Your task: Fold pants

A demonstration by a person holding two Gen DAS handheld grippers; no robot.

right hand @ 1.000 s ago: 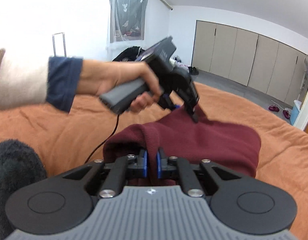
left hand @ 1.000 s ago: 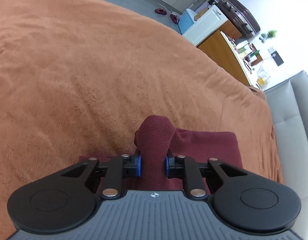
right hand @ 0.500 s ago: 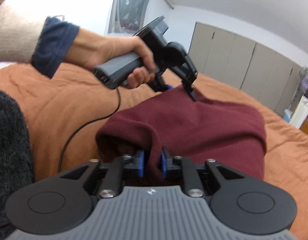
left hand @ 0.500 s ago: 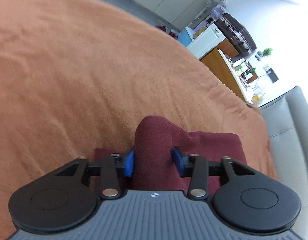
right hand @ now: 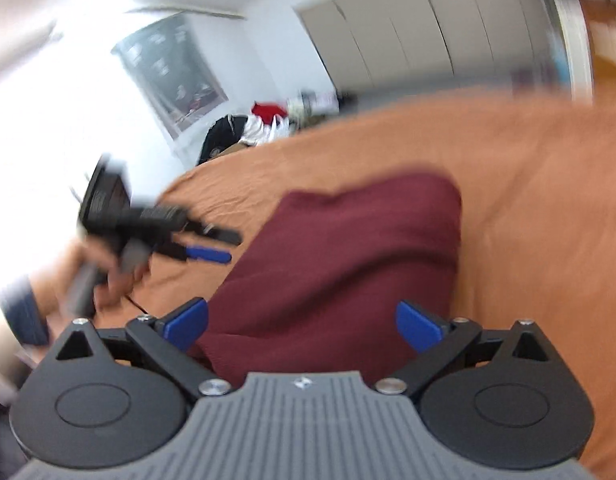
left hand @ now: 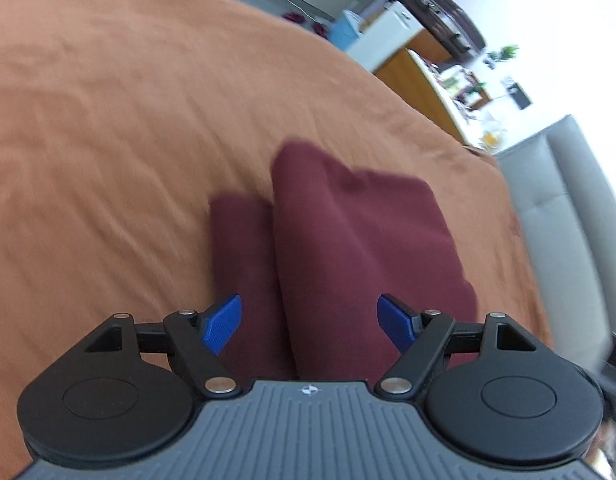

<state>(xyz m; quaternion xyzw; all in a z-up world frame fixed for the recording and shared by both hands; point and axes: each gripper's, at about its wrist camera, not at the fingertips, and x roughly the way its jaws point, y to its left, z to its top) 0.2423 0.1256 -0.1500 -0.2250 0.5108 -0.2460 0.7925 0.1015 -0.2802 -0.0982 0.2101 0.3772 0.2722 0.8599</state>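
The dark red pants (left hand: 348, 240) lie folded in a thick bundle on the orange bedspread (left hand: 127, 120). My left gripper (left hand: 310, 322) hovers just over their near end; its jaws are opening, and the blue pads (left hand: 221, 322) stand wide apart and clear of the cloth. In the right wrist view the pants (right hand: 348, 260) fill the middle. My right gripper (right hand: 301, 324) is also opening, its pads (right hand: 418, 326) off the fabric. The left gripper (right hand: 207, 246) shows there at the left, drawn back from the bundle, with a hand (right hand: 103, 268) on its handle.
The orange bedspread (right hand: 528, 180) spreads all around the bundle. A grey sofa (left hand: 568, 208) stands beyond the bed's right edge, with cabinets (left hand: 412, 64) behind. Wardrobe doors (right hand: 408, 32) and a clothes pile (right hand: 259, 124) lie far back. Both views are motion-blurred.
Both grippers let go of the pants and opened wide. The raised fold dropped onto the bundle. Both have pulled back, and the right wrist view has rolled.
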